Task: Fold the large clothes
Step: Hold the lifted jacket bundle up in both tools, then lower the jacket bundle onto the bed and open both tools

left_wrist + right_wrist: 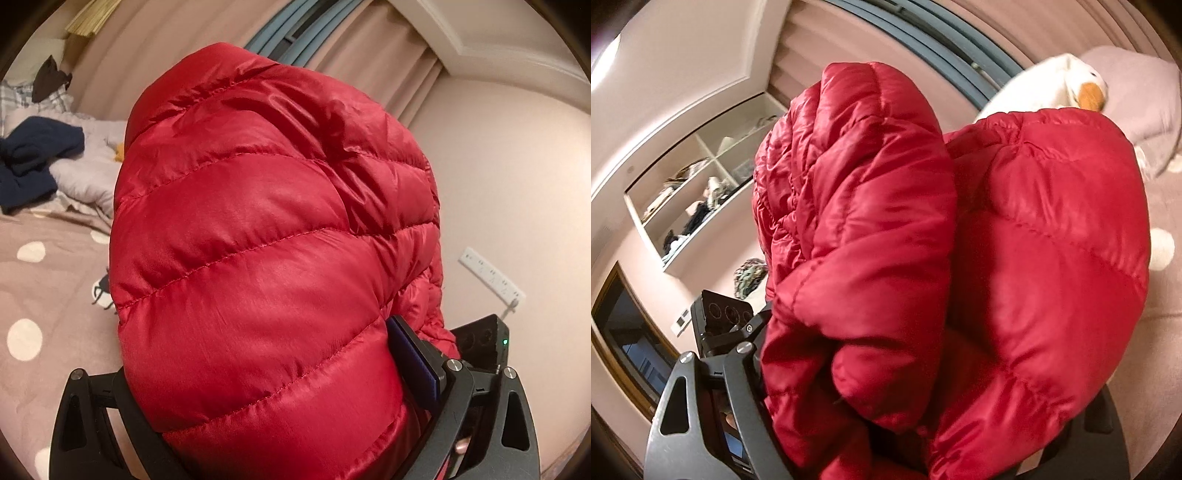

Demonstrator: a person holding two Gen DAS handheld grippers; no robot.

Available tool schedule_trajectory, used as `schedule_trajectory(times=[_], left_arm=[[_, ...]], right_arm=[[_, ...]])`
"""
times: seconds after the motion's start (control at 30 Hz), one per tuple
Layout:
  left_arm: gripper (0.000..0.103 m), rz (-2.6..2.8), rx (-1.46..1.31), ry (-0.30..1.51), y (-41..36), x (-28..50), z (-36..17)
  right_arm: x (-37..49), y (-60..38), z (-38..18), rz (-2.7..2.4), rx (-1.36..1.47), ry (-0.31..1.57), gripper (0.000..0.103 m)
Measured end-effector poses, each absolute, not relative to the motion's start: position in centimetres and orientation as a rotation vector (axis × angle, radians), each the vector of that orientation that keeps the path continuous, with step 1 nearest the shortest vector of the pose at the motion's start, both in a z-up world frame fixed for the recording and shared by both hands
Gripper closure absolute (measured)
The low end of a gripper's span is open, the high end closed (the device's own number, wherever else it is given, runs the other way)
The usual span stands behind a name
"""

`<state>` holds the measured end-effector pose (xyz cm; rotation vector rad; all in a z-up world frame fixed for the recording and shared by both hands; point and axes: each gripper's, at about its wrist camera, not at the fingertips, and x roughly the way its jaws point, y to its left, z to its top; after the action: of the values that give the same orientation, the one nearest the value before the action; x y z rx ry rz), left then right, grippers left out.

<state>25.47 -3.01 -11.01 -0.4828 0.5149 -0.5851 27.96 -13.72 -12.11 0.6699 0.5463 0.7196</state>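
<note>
Left wrist view: a red down jacket (273,236) is clenched in the left tongs (266,398), billowing toward 12 o'clock above a polka-dot bed (40,295). Right wrist view: bunched jacket folds (923,258) are gripped wide by the right tongs (923,424); a plush duck (1067,85) is seen at 1 o'clock.

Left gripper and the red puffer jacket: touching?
Touching. The left wrist view shows the red puffer jacket bulging between the left gripper's fingers, its fabric pressed against the blue pad.
</note>
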Motion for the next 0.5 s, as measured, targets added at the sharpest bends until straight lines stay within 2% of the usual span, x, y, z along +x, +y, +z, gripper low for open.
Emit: schedule_trajectory(times=[0.17,0.3,0.4,0.5], left_arm=[[0.005,-0.528,-0.509,0.704,-3.9,30.6,-17.0],[0.005,-0.446,-0.590,0.999,-4.1,35.1,-25.5],[0.004,-0.442,-0.587,1.027,-3.6,35.1,-25.9],[0.004,-0.401,-0.533,0.975,-2.6,34.3,-23.6]], right_arm=[[30.9,-14.3,-17.5,0.607,0.710,0.668,0.016],[33.5,-15.2,-24.2,0.479,0.786,0.864,0.016],[34.0,-15.3,-27.2,0.400,0.785,0.977,0.015],[32.7,-14.6,-24.1,0.358,0.641,0.919,0.009]])
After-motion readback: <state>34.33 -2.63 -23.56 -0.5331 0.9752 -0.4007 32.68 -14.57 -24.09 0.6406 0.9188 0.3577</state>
